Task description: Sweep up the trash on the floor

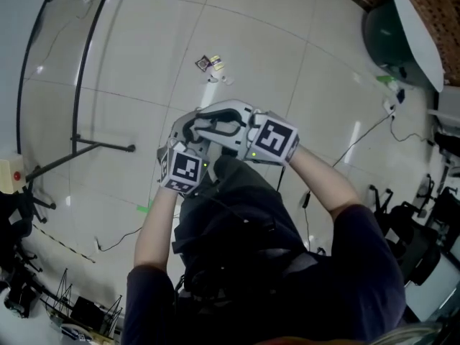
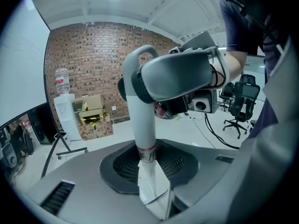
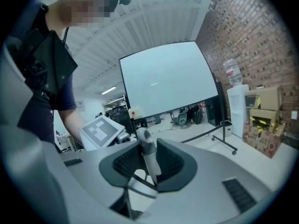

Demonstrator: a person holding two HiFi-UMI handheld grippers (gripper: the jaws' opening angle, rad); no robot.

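The trash [image 1: 209, 64], a small dark wrapper with white scraps beside it, lies on the pale tiled floor ahead of me. Both grippers are held close together in front of my body. My left gripper [image 1: 188, 131] is shut on an upright white handle [image 2: 142, 125] with a looped top; in the left gripper view the pads [image 2: 126, 164] clamp its lower part. My right gripper [image 1: 231, 124] is shut on a slimmer grey-topped handle [image 3: 148, 155]. The lower ends of both handles are hidden below my arms.
A black stand's legs [image 1: 79, 85] cross the floor at left. A cable [image 1: 359, 139] runs at right towards a dark bin and a white board [image 1: 417, 34]. Office chairs [image 1: 424, 221] stand at the right. A water dispenser [image 2: 63, 111] and cardboard boxes [image 2: 93, 115] line the brick wall.
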